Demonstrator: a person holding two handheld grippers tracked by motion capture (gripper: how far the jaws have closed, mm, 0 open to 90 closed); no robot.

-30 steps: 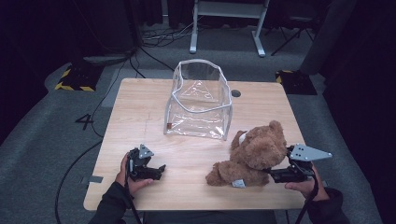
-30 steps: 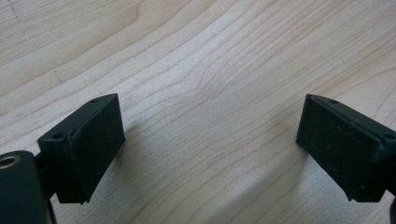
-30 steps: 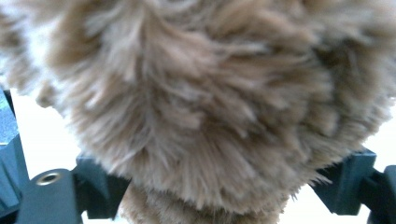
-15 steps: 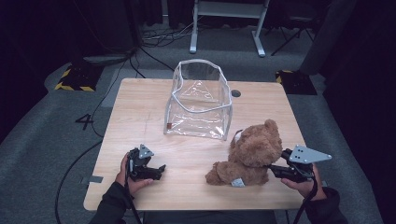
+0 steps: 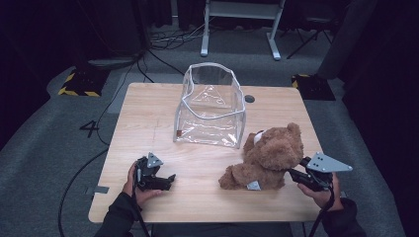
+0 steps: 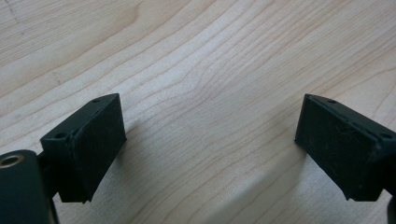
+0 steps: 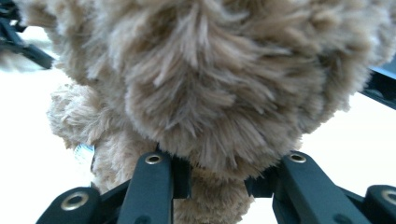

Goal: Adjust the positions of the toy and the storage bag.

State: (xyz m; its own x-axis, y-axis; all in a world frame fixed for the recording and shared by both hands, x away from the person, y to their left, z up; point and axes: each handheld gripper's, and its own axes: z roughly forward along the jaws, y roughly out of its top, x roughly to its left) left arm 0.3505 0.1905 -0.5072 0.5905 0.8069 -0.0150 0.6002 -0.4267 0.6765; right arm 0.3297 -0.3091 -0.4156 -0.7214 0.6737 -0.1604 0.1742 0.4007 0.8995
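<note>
Since a second ago the right gripper [image 5: 295, 175] has closed its jaws on the teddy bear [image 5: 269, 158], lower right of frame beside the clear bag [image 5: 211, 106], likely ready to lift; left gripper [image 5: 165, 181] rests open on the table [image 5: 148, 98].

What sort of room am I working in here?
Probably a lab or recording studio: one wooden table on grey carpet, loose cables on the floor, hazard-striped black blocks, dark surroundings.

One teddy bear [image 5: 269, 159], one clear bag [image 5: 211, 106], two tongs.
</note>
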